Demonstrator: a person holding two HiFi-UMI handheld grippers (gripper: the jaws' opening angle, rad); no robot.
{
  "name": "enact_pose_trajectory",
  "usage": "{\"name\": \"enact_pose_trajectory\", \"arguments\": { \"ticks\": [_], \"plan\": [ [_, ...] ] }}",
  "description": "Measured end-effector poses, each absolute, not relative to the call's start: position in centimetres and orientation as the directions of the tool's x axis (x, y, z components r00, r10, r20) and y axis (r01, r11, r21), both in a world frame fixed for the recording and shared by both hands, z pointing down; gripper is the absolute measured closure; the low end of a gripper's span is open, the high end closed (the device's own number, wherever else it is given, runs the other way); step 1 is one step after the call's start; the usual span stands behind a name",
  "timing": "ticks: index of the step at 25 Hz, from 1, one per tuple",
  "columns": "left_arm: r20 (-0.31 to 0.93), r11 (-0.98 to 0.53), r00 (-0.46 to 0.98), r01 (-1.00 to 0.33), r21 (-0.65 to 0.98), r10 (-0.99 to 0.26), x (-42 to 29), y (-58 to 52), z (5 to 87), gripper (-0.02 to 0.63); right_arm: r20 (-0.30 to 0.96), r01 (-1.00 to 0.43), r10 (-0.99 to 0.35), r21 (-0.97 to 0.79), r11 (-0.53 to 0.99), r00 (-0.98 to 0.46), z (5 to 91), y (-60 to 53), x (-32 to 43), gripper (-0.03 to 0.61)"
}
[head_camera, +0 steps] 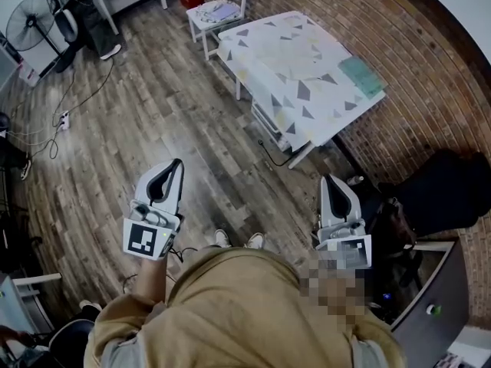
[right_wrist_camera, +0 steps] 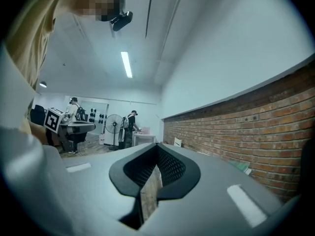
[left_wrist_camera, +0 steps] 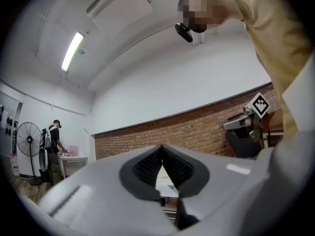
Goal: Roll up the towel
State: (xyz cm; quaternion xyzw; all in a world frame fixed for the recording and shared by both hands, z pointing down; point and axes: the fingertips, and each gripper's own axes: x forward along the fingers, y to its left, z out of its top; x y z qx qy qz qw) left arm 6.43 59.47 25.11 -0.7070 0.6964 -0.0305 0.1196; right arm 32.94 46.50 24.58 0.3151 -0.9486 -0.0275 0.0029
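**Head view, left to right.**

- **Upper left:** a black standing fan (head_camera: 31,23) is partly cut off near the picture's edge. A white power strip (head_camera: 64,119) lies with its cables on the grey-brown wooden plank floor (head_camera: 153,106).
- **Lower left:** the left gripper (head_camera: 175,167) is held out over the floor, well short of the table. In the left gripper view, the left gripper (left_wrist_camera: 161,149) has its dark ribbed jaws pressed together with nothing pinched. A narrow slit below the tips shows only a strip of the room beyond.
- **Centre top:** a white wooden chair (head_camera: 222,6) has its back cropped by the frame. Pale cloth lies on its seat, too small to identify.
- **Centre right:** a square table under a white cloth printed with grey triangles (head_camera: 291,67) has its legs largely hidden by the cloth.
- **On the table:** the green folded towel (head_camera: 362,75) lies flat at the table's right-hand corner, near the wall and well apart from both grippers.
- **Lower right:** the right gripper (head_camera: 330,181) is also over the floor. In the right gripper view, the right gripper (right_wrist_camera: 157,147) has its jaws closed on each other and empty. Floor boards show through the gap beneath the tips. The hand behind this gripper cannot be made out.
- **Far right:** there is a red-brown brick wall (head_camera: 430,60) and a dark bulky object (head_camera: 445,190) whose kind is unclear.
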Motion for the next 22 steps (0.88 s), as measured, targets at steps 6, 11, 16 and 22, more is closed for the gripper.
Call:
{"name": "enact_pose_trajectory", "arguments": {
  "ticks": [6,11,16,22],
  "plan": [
    [-0.146,-0.016,0.045,-0.981,-0.194,-0.988,6.0,59.0,25.3,0.543,0.009,-0.591,-0.591,0.042,0.806,-0.806,25.6,45.9,32.6,0.566],
    [-0.182,0.008,0.028,-0.981,-0.192,-0.983,4.7,59.0,24.7,0.419,0.026,-0.64,-0.645,0.101,0.762,-0.764,25.3,43.3,34.5,0.376],
    [-0.151,0.051,-0.029,-0.988,-0.148,-0.988,1.9,58.9,25.7,0.067,0.037,-0.653,-0.66,0.115,0.748,-0.75,25.2,41.5,35.0,0.127],
    [-0.118,0.079,-0.065,-0.99,-0.114,-0.991,-1.9,59.6,26.6,-0.007,0.09,-0.638,-0.65,0.13,0.759,-0.755,26.0,41.7,32.4,0.043]
  ]
}}
